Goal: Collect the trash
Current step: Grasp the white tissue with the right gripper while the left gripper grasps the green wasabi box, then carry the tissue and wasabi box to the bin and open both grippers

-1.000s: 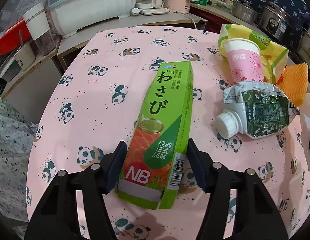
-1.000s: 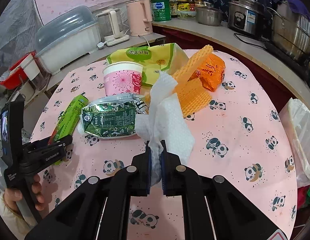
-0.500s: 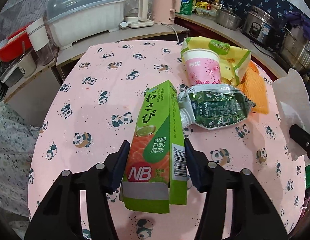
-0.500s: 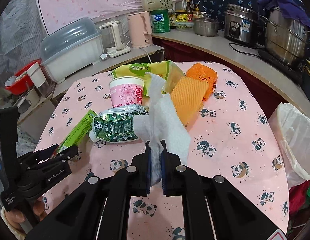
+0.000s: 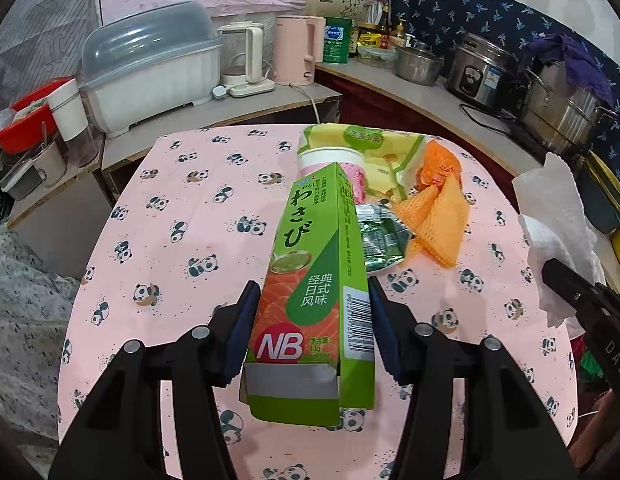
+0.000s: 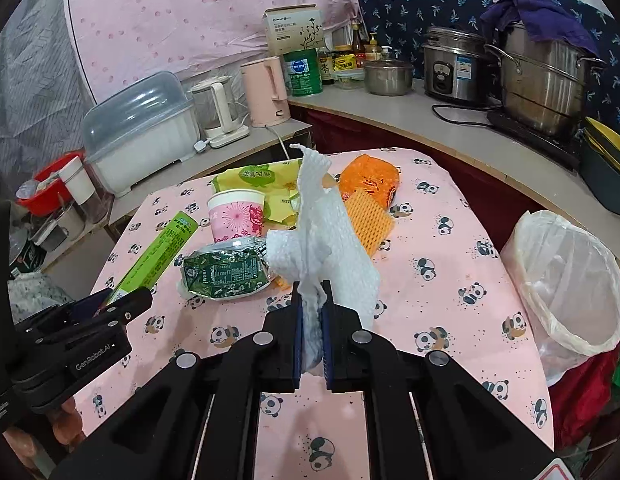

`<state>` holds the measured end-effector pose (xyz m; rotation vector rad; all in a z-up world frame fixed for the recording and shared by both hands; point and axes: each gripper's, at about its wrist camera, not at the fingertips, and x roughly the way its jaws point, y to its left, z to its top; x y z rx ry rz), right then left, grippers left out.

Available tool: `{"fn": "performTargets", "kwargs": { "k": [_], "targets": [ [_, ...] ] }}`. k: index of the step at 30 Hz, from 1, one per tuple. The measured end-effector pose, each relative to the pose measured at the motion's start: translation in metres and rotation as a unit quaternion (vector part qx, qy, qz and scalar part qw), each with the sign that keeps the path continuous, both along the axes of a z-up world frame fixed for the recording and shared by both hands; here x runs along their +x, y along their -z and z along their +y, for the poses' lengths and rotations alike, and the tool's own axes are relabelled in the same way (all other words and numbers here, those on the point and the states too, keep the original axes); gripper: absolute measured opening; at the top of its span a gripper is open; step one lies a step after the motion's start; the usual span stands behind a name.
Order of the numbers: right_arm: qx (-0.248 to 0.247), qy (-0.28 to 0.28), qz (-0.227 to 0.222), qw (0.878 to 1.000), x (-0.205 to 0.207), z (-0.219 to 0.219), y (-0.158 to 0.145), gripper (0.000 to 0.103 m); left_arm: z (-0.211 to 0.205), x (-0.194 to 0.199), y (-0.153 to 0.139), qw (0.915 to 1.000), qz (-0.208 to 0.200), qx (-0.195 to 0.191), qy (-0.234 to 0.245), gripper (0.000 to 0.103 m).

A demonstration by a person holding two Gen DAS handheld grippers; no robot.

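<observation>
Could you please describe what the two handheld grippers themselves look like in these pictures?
Both the left gripper and the right gripper are matte black plastic, with angular arms, round silver screw heads and dark blue pads inside the fingers. White lettering marks their bodies. No cables show.

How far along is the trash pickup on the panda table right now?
Nothing shows clearly in the lined bin yet. In hand: the left gripper clamps the green wasabi box, the right gripper pinches a white paper towel. Left on the table: pink cup, crushed green carton, yellow bag, orange netting.
</observation>
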<state>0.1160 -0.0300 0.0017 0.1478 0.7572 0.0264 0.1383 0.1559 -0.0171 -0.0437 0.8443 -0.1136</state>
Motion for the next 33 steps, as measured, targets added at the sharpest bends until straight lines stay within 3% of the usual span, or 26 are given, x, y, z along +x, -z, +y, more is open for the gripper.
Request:
{"fn": "performTargets", "kwargs": {
  "k": [19,33],
  "targets": [
    [0.030,0.077,-0.019,0.996,-0.030,-0.100,-0.005,0.008,-0.141,-0.019,-0.025,0.9925,-0.022,0.017,0.119,0.051],
    [0.052,0.162,-0.022,0.985,-0.056,-0.198,0.006,0.008,-0.253,-0.029,-0.022,0.9761,-0.022,0.036,0.213,0.051]
  ]
}}
